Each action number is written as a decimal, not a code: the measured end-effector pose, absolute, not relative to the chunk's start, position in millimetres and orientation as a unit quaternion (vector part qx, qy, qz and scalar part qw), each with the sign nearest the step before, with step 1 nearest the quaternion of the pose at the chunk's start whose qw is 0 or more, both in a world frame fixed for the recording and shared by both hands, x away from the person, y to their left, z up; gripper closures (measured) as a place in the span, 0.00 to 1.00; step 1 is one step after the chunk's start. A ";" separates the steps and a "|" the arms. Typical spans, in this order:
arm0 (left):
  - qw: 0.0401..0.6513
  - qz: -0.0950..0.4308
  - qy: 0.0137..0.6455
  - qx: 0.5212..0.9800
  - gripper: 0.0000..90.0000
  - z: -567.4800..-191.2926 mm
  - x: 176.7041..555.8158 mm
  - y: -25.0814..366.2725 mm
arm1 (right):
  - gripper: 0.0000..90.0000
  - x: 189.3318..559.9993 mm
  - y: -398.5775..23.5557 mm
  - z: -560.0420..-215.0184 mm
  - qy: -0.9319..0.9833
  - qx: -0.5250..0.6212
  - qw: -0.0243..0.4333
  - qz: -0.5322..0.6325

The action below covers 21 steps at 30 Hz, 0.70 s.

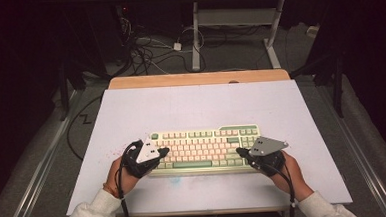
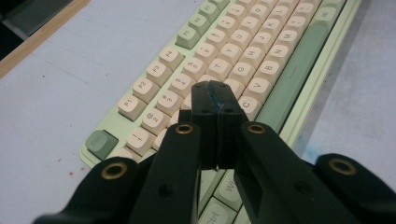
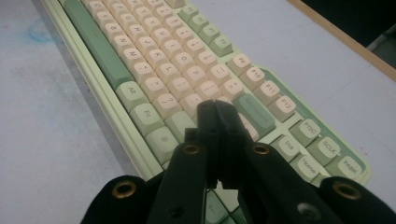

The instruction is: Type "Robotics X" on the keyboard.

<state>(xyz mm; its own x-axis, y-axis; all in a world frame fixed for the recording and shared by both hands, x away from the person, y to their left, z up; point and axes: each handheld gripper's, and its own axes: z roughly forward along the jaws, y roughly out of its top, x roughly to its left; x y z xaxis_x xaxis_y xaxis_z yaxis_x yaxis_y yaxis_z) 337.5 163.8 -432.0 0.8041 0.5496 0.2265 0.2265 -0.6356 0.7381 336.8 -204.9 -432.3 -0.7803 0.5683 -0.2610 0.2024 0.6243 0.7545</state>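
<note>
White table [image 1: 196,108]: keyboard [image 1: 203,148] centred; left gripper [image 1: 162,151] and right gripper [image 1: 241,151], jaws closed empty, over its ends. Press keys vertically, one at a time.

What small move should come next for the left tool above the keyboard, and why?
Probably lower the left tool slightly to press a key. Its jaws are shut with nothing between them, and its tip is over the letter keys near C on the keyboard; contact cannot be judged.
</note>
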 end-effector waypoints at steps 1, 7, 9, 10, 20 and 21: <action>0.365 0.221 0.222 0.877 0.97 -431.9 337.5 164.1 | 1.00 337.9 -203.5 -433.8 0.869 0.221 0.244 0.370; 0.364 0.221 0.222 0.877 0.97 -432.2 337.7 164.5 | 1.00 342.9 -196.9 -442.0 0.878 0.221 0.237 0.352; 0.365 0.220 0.222 0.877 0.97 -432.8 337.8 164.2 | 1.00 344.7 -196.2 -443.7 0.879 0.221 0.236 0.349; 0.364 0.219 0.222 0.878 0.97 -432.9 338.1 164.3 | 1.00 345.3 -195.6 -444.7 0.880 0.224 0.235 0.346; 0.360 0.214 0.222 0.880 0.97 -435.2 339.9 162.9 | 1.00 349.8 -195.3 -449.9 0.885 0.229 0.232 0.331; 0.360 0.214 0.222 0.880 0.97 -435.5 340.0 162.6 | 1.00 350.0 -195.3 -449.8 0.885 0.231 0.232 0.330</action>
